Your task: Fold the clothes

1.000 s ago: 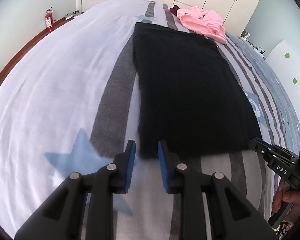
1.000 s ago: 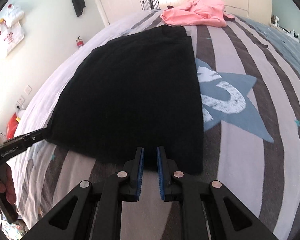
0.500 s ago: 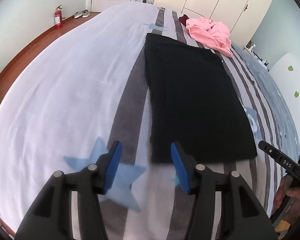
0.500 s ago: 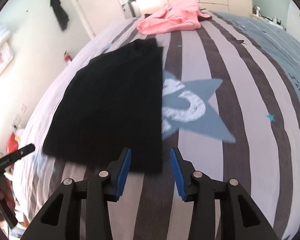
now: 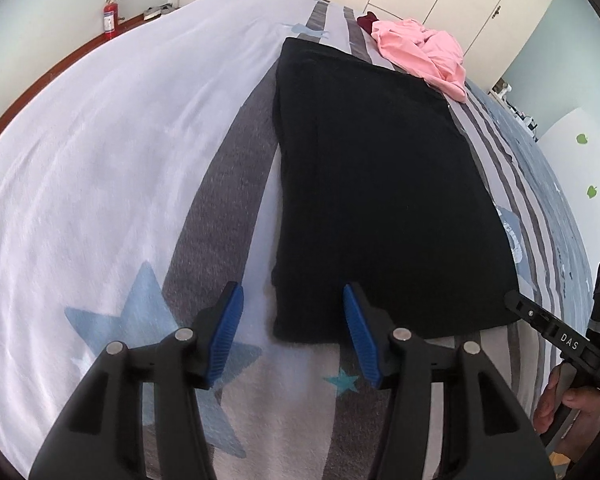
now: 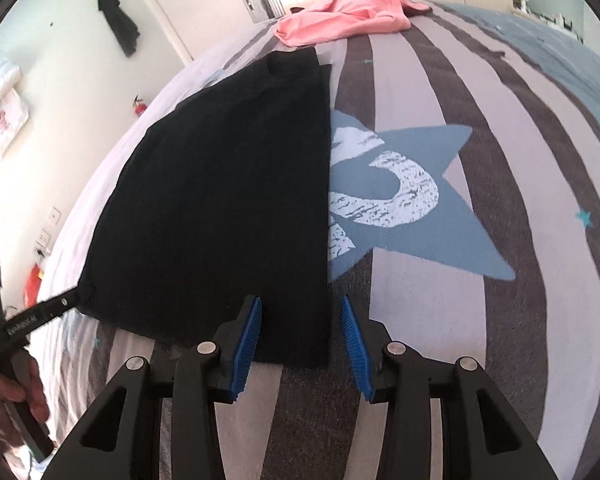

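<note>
Claws: you hold two, left claw [image 5: 292,336] and right claw [image 6: 300,344], both wide open, gripping nothing, by one black cloth [image 5: 380,184] on the bed [image 5: 100,168].

The right gripper [image 6: 300,336] is held with its blue-padded jaws spread wide over the near right corner of the black garment [image 6: 228,200], which is laid flat on the striped bedspread [image 6: 500,208]. A pink garment [image 6: 348,12] is seen crumpled at the far end of the bed. The left gripper [image 6: 66,302] is seen at the garment's near left corner, its jaw state not discernible.
</note>
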